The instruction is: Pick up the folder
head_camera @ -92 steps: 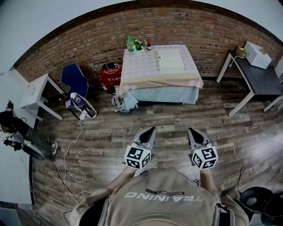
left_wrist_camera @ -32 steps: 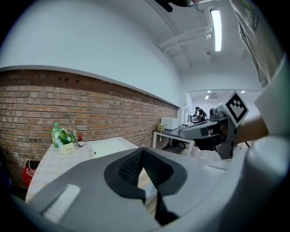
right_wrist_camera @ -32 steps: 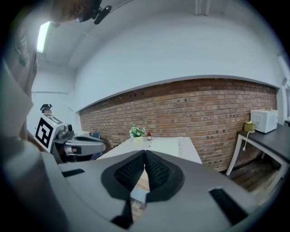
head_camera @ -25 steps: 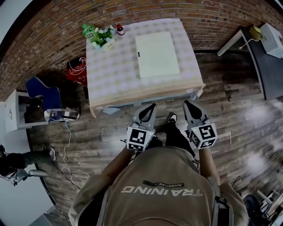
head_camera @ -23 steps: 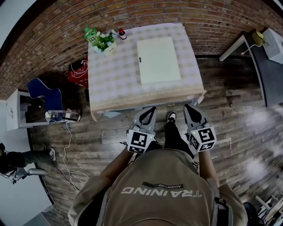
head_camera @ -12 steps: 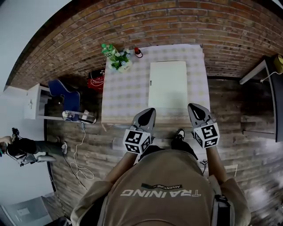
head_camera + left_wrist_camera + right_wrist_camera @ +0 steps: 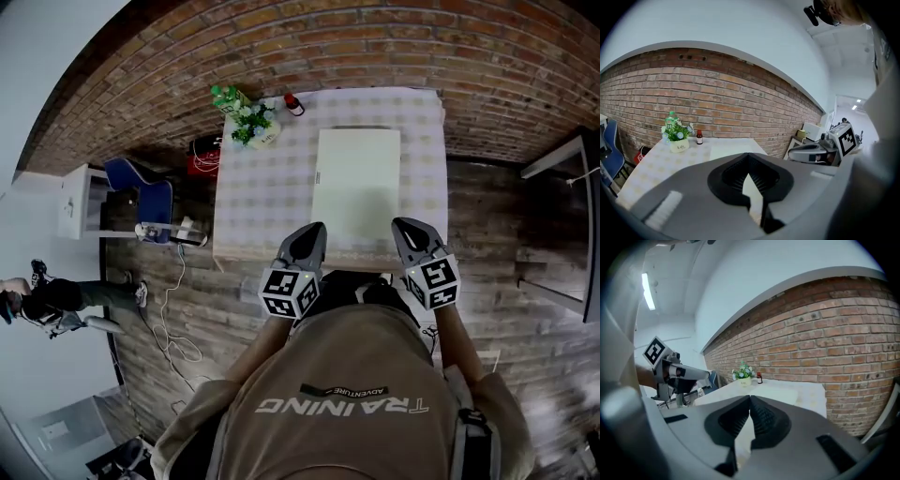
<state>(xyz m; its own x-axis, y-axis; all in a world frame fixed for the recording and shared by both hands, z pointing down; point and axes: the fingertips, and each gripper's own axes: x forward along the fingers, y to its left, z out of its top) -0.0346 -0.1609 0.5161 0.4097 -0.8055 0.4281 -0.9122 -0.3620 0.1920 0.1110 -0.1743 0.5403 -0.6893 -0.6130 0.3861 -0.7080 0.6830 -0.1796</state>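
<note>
The folder [image 7: 356,183] is a flat cream rectangle lying on the table with a pale checked cloth [image 7: 267,197], right of the table's middle. In the head view my left gripper [image 7: 314,230] and right gripper [image 7: 405,225] are held side by side at the table's near edge, their tips just short of the folder's near end. Both are shut with nothing between the jaws. The left gripper view looks over its closed jaws [image 7: 749,155] at the folder [image 7: 731,150] further back. The right gripper view shows its closed jaws [image 7: 750,397] and the folder [image 7: 783,390] beyond.
At the table's far left corner stand a flower pot [image 7: 255,127], a green bottle [image 7: 223,94] and a small red-capped bottle [image 7: 293,105]. A brick wall runs behind. Left of the table are a red bag [image 7: 204,155], a blue chair [image 7: 150,197] and a white side table [image 7: 80,202]. A cable [image 7: 169,319] lies on the floor.
The person has walked up to the table: it came from further ahead to just under the gripper tips. Both grippers stayed shut and side by side.
</note>
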